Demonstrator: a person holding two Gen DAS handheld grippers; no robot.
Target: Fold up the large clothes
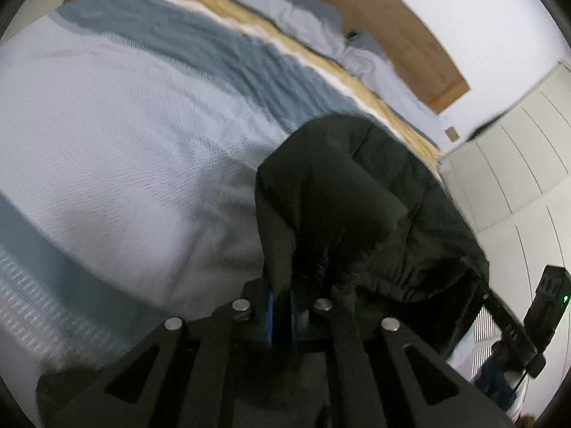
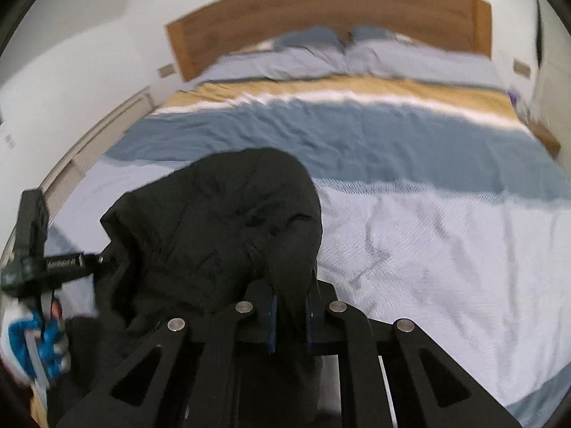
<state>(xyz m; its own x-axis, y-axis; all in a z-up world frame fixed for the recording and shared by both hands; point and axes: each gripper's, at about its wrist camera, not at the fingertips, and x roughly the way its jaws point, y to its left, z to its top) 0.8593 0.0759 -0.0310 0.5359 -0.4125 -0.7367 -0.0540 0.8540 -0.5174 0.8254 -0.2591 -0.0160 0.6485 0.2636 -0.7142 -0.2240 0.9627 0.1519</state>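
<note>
A wide bed (image 2: 446,249) fills the room, its cover (image 1: 107,135) banded pale, blue, white and mustard. Two pillows (image 2: 342,53) lie against a wooden headboard (image 2: 321,7). White panelled cupboard doors (image 1: 517,164) stand alongside.

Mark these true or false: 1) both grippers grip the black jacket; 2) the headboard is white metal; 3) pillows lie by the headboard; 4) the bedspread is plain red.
1) True: the left gripper and the right gripper are each shut on the black jacket.
2) False: the headboard is brown wood.
3) True: pillows lie by it.
4) False: the bedspread is pale with blue, white and yellow bands.
</note>
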